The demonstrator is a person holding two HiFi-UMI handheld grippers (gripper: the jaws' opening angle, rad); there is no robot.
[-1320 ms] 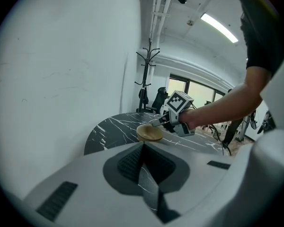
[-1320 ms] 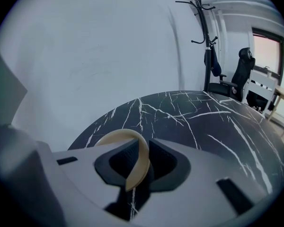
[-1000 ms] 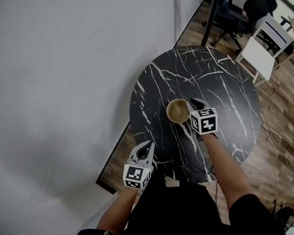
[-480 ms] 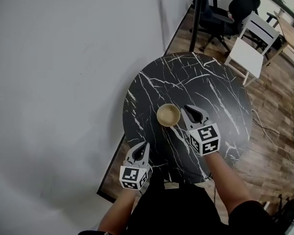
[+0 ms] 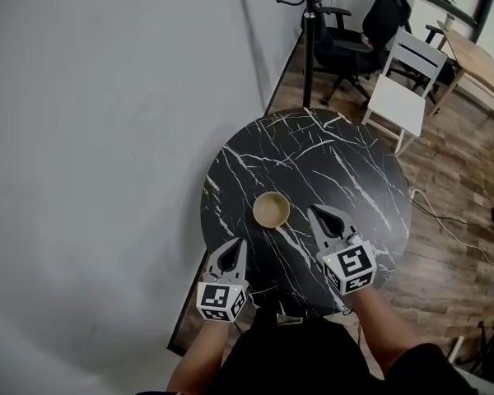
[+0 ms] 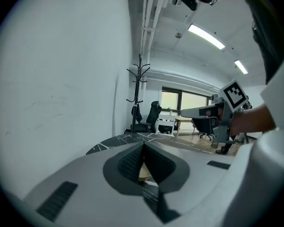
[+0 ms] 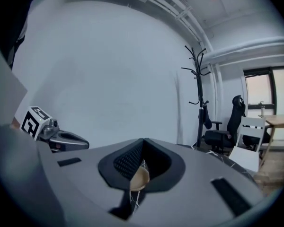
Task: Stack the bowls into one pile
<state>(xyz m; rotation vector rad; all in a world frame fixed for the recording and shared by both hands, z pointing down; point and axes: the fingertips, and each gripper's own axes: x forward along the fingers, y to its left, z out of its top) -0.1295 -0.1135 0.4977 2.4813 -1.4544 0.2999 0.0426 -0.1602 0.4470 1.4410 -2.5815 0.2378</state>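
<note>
Though near the tan bowl (image 5: 271,210) on the marble table (image 5: 346,163), left tongs (image 5: 234,245) and right tongs (image 5: 315,213) both pressed together.

Even ceiling light (image 6: 206,36), sharp frames (fisheye-warped, dark-cornered gripper views)

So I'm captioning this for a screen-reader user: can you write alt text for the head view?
Seen from above, a tan bowl sits on a round black marble-patterned table beside a grey wall. The person's left tool and right tool, both shut and empty, are at the table's near side, clear of the bowl.
</note>
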